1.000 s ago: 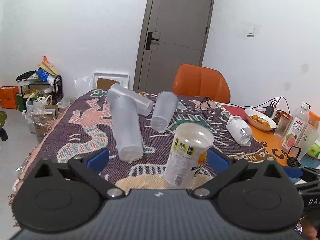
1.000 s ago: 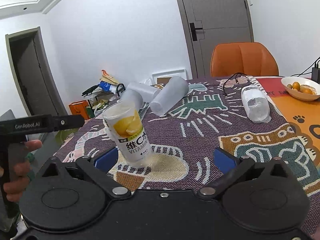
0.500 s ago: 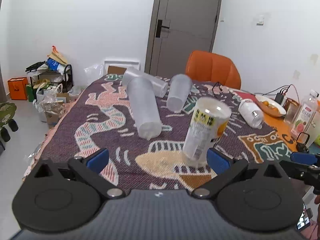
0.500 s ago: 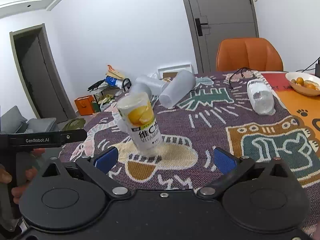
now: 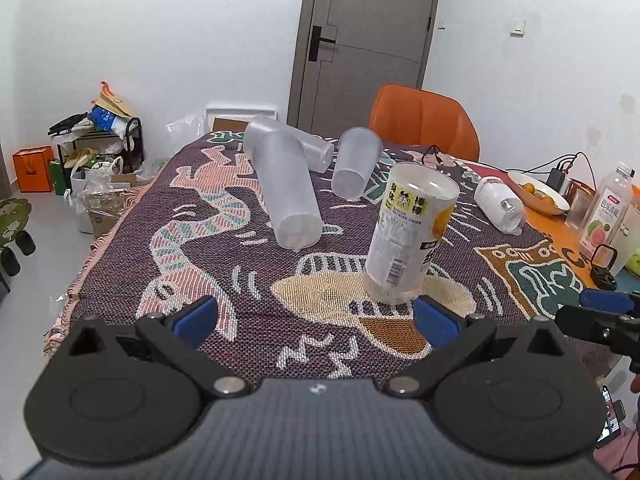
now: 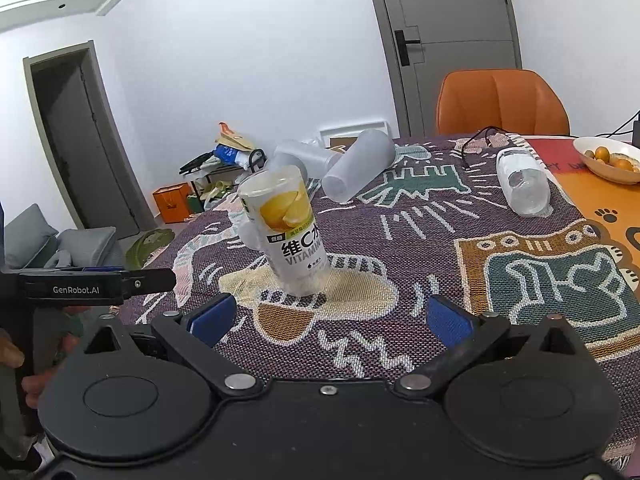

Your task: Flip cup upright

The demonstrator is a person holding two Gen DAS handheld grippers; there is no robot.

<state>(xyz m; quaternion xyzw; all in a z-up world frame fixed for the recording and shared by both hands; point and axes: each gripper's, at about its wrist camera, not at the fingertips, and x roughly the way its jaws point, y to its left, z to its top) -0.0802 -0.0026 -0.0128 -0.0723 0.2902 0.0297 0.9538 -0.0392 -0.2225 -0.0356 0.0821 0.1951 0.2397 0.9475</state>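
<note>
A clear cup with a lemon label (image 5: 412,236) (image 6: 289,232) stands upright on the patterned cloth, free of both grippers. My left gripper (image 5: 316,316) is open and empty, short of the cup, which stands just beyond its right finger. My right gripper (image 6: 328,316) is open and empty, with the cup just beyond its left finger. Three frosted cups lie on their sides farther back: a tall one (image 5: 288,192), one behind it (image 5: 296,146) and a shorter one (image 5: 356,162) (image 6: 358,170).
A clear bottle (image 5: 500,204) (image 6: 522,184) lies on its side at the right. A bowl of oranges (image 6: 610,158), a guava drink bottle (image 5: 608,208) and cables sit on the orange mat. An orange chair (image 5: 424,120) stands behind the table. The table's left edge drops to a cluttered floor.
Both grippers have drawn back from the lemon cup and the views have shifted. The cup stays upright on the cloth.
</note>
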